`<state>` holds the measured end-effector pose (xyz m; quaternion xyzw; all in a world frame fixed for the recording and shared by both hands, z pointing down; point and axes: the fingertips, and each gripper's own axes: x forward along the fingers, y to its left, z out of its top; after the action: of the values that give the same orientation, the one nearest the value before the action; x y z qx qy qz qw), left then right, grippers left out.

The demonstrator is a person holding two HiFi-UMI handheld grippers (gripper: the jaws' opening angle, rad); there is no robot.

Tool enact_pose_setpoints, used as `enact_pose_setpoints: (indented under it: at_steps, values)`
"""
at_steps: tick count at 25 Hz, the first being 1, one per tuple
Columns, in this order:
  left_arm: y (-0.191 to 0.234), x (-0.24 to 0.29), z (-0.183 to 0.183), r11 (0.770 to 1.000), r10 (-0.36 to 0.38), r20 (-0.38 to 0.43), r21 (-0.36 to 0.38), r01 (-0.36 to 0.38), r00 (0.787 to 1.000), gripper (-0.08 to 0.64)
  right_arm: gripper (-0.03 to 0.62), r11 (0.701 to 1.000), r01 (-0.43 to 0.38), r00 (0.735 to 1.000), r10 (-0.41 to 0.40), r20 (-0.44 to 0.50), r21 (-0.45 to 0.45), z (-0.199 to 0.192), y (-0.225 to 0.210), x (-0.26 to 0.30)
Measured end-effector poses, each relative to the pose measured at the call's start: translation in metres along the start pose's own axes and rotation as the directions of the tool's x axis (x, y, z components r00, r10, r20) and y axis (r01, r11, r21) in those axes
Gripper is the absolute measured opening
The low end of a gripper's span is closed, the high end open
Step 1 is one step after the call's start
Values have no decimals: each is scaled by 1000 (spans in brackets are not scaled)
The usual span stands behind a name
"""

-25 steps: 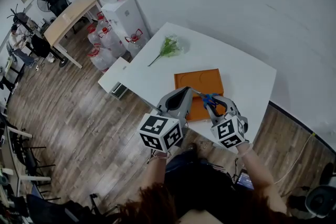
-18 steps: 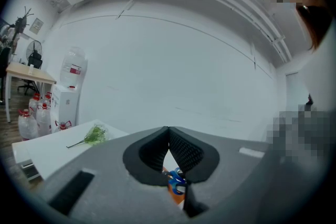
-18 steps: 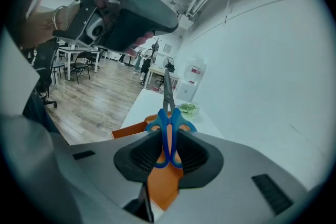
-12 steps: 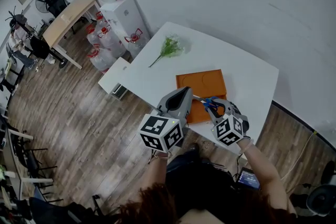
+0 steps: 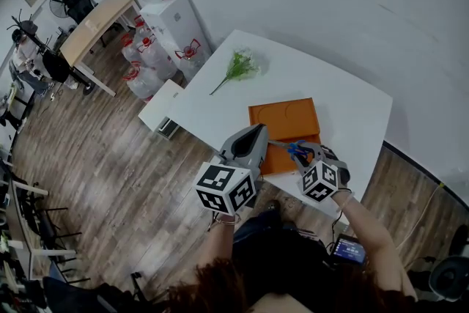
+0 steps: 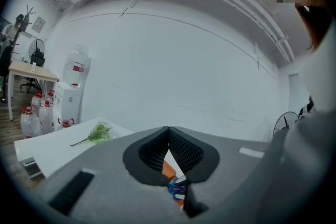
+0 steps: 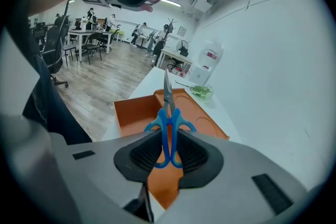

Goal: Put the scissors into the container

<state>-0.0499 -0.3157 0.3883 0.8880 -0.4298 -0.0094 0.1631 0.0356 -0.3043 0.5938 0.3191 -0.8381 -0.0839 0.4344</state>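
Note:
Blue-handled scissors [image 7: 168, 126] are clamped by their handles in my right gripper [image 7: 169, 148], blades pointing forward over the orange container [image 7: 134, 110]. In the head view the scissors [image 5: 294, 149] hang above the near edge of the container [image 5: 282, 117], which lies on the white table [image 5: 344, 110]. My right gripper [image 5: 299, 152] is shut on them. My left gripper [image 5: 259, 130] hovers just left of the scissors, over the container's near left corner. Its jaws [image 6: 168, 134] meet at the tips with nothing between them. Behind the left jaws a bit of the scissors [image 6: 176, 189] shows.
A green plant sprig [image 5: 238, 66] lies on the far left part of the table. A water dispenser [image 5: 176, 22] and several water jugs [image 5: 143, 55] stand on the wood floor beyond the table's left corner. A wooden desk [image 5: 95, 22] is further left.
Both grippers keep nearly the same place over the container's near edge. The scissors stay held the same way. The head view has shifted slightly.

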Motion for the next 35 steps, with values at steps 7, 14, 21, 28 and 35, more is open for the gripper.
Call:
enact_pose_setpoints:
  at_steps: [7, 14, 21, 28, 35]
  values:
    - [6, -2, -6, 1000, 7, -6, -13, -7, 1000, 15, 80, 998, -32, 998, 30, -53, -46, -16, 8, 17]
    - [12, -4, -10, 999, 19, -10, -27, -19, 1000, 15, 80, 989, -82, 989, 66, -131, -121, -37, 19, 34]
    - [19, -8, -11, 998, 33, -11, -44, -33, 999, 15, 80, 983, -128, 977, 102, -187, -134, -46, 22, 48]
    - [24, -7, -14, 998, 41, -18, -52, -42, 999, 15, 80, 977, -171, 962, 138, -234, -125, -55, 20, 65]
    - [28, -8, -16, 997, 46, -23, -63, -47, 999, 15, 80, 972, -216, 939, 181, -292, -92, -57, 21, 72]
